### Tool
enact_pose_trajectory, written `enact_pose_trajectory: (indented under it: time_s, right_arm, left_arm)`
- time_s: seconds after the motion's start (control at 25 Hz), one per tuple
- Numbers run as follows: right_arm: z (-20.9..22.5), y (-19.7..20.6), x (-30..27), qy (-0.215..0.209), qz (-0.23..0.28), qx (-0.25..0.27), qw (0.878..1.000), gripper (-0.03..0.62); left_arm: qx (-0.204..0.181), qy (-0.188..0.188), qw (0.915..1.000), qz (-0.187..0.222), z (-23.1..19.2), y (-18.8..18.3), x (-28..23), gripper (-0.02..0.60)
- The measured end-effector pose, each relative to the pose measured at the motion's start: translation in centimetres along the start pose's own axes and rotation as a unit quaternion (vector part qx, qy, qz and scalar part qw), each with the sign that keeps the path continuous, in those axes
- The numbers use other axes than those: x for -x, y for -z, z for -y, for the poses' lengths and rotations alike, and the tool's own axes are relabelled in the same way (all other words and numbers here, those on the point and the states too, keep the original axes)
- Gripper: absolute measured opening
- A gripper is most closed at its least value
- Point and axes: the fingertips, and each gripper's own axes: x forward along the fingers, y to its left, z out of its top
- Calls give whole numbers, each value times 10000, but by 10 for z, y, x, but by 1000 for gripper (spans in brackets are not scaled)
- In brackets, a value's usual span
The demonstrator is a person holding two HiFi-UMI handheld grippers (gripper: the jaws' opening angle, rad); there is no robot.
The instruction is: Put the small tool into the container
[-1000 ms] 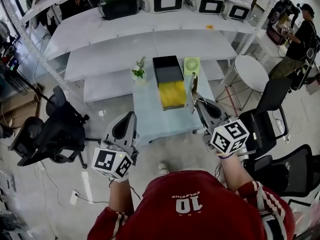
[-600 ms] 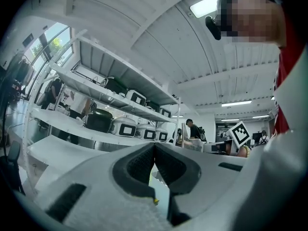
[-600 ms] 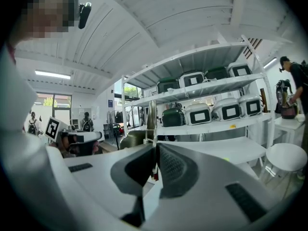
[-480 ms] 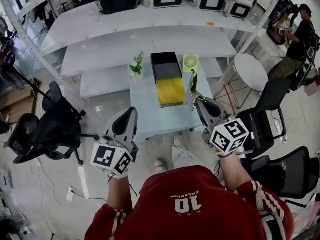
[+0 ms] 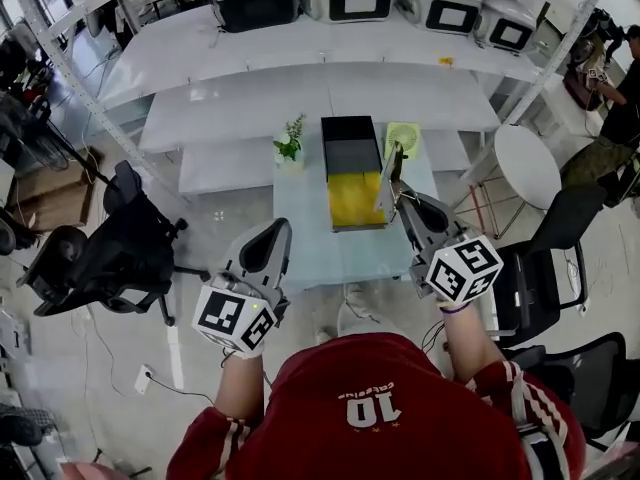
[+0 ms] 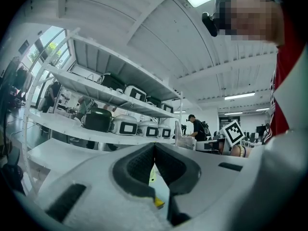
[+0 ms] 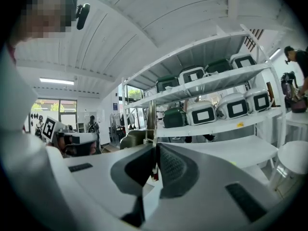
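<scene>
container [image 5: 352, 158] on table [image 5: 300, 238] — dark half, yellow half; right gripper [image 7: 155, 154] pinches small tool [image 7: 150, 113], left gripper [image 6: 154, 149] closed, empty.

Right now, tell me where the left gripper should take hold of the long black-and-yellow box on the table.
Probably the left wall of the yellow near half of the long black-and-yellow box, from above: it looks open-topped, that wall faces the left gripper, and the small potted plant crowds only the black far end.

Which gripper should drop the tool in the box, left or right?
Right. The right gripper pinches the tool and sits nearer the box. The left gripper is shut on nothing, farther back.
</scene>
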Motion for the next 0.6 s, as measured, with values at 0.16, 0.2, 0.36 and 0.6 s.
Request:
enact_pose_trajectory:
  time_s: [0.16, 0.2, 0.36, 0.6]
  right_arm:
    - [26, -4, -24, -196, -98, -74, 9997, 6]
    - [35, -5, -30, -221, -126, -79, 9996, 7]
    - [68, 1, -52, -247, -303, -175, 9991, 7]
    - [99, 30, -77, -354, -867, -190, 9954, 7]
  left_arm:
    - [-69, -29, 10000, -59, 0, -4, -33, -1]
    - [-86, -26, 10000, -42, 0, -6, -42, -2]
    - [-80, -18, 9999, -78, 0, 0, -76, -2]
    - [-87, -49, 9995, -312, 1, 21, -106, -1]
